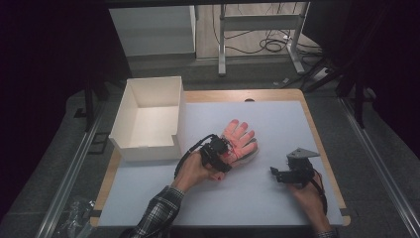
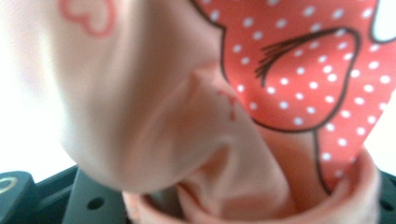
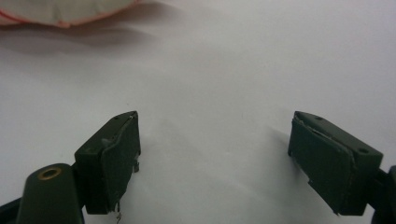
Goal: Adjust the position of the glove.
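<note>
My left gripper is pressing into the pink glove mid-table; bunched fabric is hiding my jaws, so I cannot tell their grip. My right gripper is hovering with jaws spread, nothing between them. The glove is showing blurry heart and polka-dot prints, no readable writing.

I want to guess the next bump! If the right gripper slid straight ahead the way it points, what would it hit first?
Probably the glove. The right gripper is open over bare white mat, and the glove's edge lies ahead, slightly left, so it might just slip past.
</note>
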`<control>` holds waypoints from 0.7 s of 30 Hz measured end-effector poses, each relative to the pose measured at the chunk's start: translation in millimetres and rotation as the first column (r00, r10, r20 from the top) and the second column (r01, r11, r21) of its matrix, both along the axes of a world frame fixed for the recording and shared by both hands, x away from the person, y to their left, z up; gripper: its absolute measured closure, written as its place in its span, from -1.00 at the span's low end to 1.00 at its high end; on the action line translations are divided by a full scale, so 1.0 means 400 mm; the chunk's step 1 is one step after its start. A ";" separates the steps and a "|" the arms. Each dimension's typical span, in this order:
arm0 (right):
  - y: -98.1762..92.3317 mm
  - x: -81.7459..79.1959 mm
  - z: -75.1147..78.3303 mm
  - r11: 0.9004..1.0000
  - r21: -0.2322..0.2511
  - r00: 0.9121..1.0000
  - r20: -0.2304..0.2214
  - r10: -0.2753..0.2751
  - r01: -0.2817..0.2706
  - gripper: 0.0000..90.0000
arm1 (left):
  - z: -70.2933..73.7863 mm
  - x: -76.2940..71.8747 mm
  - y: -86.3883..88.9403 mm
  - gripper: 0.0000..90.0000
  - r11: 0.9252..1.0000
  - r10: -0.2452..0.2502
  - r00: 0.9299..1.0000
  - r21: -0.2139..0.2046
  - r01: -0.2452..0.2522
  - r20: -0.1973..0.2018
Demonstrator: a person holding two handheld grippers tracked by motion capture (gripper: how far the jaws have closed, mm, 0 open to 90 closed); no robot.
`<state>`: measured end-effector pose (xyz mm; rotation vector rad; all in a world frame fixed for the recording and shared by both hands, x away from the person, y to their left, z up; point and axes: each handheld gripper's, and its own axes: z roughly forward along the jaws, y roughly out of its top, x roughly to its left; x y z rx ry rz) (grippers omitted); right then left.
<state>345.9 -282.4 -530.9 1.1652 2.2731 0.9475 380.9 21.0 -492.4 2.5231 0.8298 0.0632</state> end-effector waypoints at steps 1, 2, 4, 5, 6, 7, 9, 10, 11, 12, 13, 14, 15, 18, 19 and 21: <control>0.000 0.000 0.000 1.000 0.000 1.000 0.000 0.000 0.000 -0.62 | 0.007 0.001 0.002 -0.05 1.000 0.004 1.000 0.002 -0.004 0.001; 0.000 0.000 0.000 1.000 0.000 1.000 0.002 0.001 -0.001 -0.62 | 0.013 0.002 0.004 -0.05 1.000 0.009 1.000 0.003 -0.009 0.007; 0.000 0.001 0.000 1.000 -0.001 1.000 0.003 0.002 -0.002 -0.62 | 0.028 0.003 0.007 -0.05 1.000 0.021 1.000 0.003 -0.021 0.014; 0.000 0.000 0.000 1.000 0.001 1.000 0.003 0.001 -0.001 -0.62 | 0.035 0.004 0.008 -0.05 1.000 0.024 1.000 0.003 -0.024 0.014; 0.000 0.000 0.000 1.000 0.001 1.000 0.003 0.001 -0.001 -0.62 | 0.043 0.006 0.009 -0.05 1.000 0.024 1.000 0.006 -0.024 0.020; 0.000 0.000 -0.001 1.000 0.001 1.000 0.003 0.001 -0.001 -0.62 | 0.050 0.007 0.011 -0.05 1.000 0.027 0.999 0.009 -0.027 0.027; 0.000 0.000 0.000 1.000 0.001 1.000 0.003 0.001 -0.001 -0.62 | 0.064 0.009 0.014 -0.06 0.999 0.036 0.998 0.015 -0.037 0.045; 0.000 0.000 0.000 1.000 0.002 1.000 0.003 0.000 0.000 -0.62 | 0.071 0.010 0.016 -0.06 0.999 0.041 0.997 0.015 -0.042 0.060; 0.000 0.000 0.000 1.000 0.001 1.000 0.003 0.000 0.000 -0.62 | 0.077 0.012 0.019 -0.06 0.999 0.046 0.996 0.012 -0.047 0.072; 0.000 0.000 0.000 1.000 0.001 1.000 0.003 0.000 0.000 -0.62 | 0.084 0.015 0.022 -0.06 0.999 0.050 0.996 0.007 -0.051 0.074; 0.000 0.000 0.000 1.000 0.002 1.000 0.002 -0.001 0.001 -0.62 | 0.090 0.018 0.026 -0.06 0.999 0.052 0.995 0.004 -0.052 0.080; 0.000 0.000 0.000 1.000 0.002 1.000 0.002 -0.001 0.001 -0.62 | 0.096 0.020 0.028 -0.06 0.999 0.054 0.995 0.002 -0.054 0.083; 0.000 0.000 0.000 1.000 0.001 1.000 0.003 0.000 0.000 -0.62 | 0.103 0.023 0.031 -0.06 0.999 0.054 0.995 0.001 -0.054 0.088; 0.000 0.000 0.000 1.000 0.001 1.000 0.003 0.000 0.000 -0.62 | 0.120 0.026 0.035 -0.06 0.998 0.056 0.991 0.004 -0.057 0.118; 0.000 0.000 0.000 1.000 0.002 1.000 0.002 0.001 -0.001 -0.62 | 0.125 0.027 0.037 -0.06 0.998 0.060 0.991 0.003 -0.061 0.123; 0.000 0.000 0.000 1.000 0.002 1.000 0.003 0.000 0.000 -0.62 | 0.136 0.032 0.040 -0.06 0.997 0.073 0.989 0.000 -0.074 0.131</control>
